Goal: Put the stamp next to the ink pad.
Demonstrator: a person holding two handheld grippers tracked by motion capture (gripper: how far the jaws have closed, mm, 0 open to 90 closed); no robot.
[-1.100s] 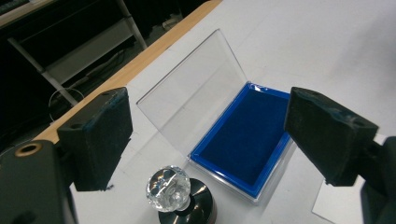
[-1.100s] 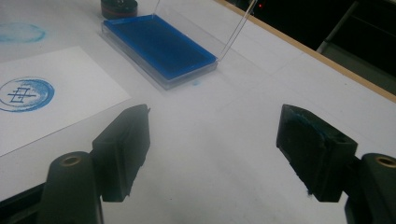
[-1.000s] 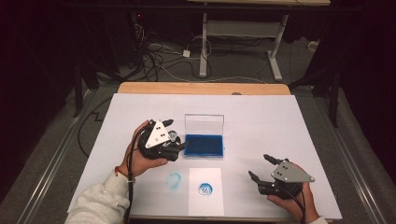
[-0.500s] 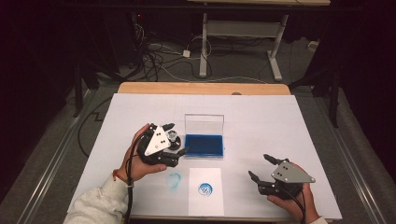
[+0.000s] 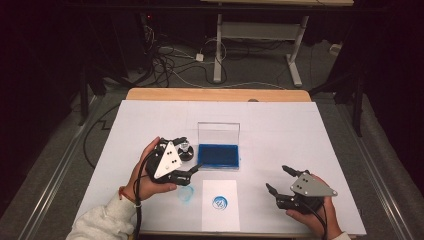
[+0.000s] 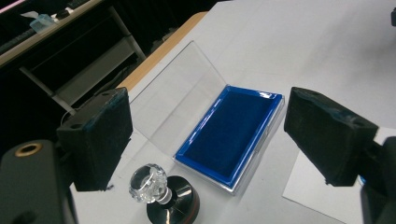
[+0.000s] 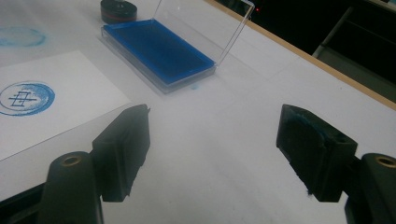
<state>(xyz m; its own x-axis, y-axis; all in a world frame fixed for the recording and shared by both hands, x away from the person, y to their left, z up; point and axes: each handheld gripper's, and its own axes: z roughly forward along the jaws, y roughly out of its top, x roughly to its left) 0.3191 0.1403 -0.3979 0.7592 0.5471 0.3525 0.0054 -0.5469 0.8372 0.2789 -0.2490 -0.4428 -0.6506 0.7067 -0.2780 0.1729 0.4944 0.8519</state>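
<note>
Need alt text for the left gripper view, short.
Open left gripper above an open blue ink pad, clear lid tilted back. A stamp with a crystal knob stands on the white table beside the pad.

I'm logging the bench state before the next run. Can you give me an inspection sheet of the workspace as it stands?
Surface: white table top, a blue ring smudge printed straight on it.
Job's things: ink pad, clear lid upright; stamp with clear knob, standing left of the pad; paper sheet bearing a blue round print.
Clutter: nothing seen.
Grippers: left tool open, jaws either side of the stamp, not touching; right tool open, empty, near the front edge.
Cables: one trails from each tool; loose tangle on the floor.
Surroundings: dark room, white-framed desk behind.
</note>
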